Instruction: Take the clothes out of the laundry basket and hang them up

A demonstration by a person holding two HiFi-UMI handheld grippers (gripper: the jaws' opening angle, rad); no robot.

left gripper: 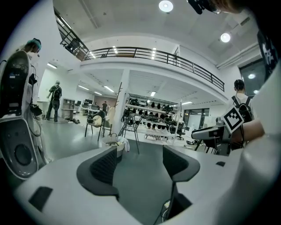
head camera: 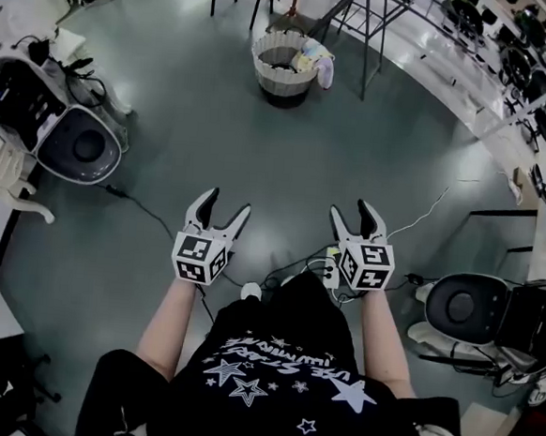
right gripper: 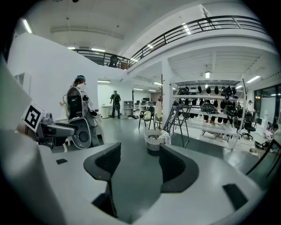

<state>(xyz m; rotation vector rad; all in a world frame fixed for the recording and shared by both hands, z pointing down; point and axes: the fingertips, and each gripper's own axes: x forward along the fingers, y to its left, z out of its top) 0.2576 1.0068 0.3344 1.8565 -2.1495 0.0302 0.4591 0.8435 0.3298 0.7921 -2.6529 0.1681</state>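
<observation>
Bright, even indoor light; wide-angle views that bend hard at the edges.
Round white ceiling lamps (left gripper: 166,5) and long strip lights (right gripper: 253,79) give diffuse light, so the smooth grey-green floor (head camera: 258,164) shows a soft sheen and only faint shadows. The head view is slightly soft and curves at its rim. Both gripper views are fisheye circles with black corners, and the black balcony railing (left gripper: 149,52) bows. The pale grey left gripper (left gripper: 140,151) and right gripper (right gripper: 139,149) blur near the lens.
</observation>
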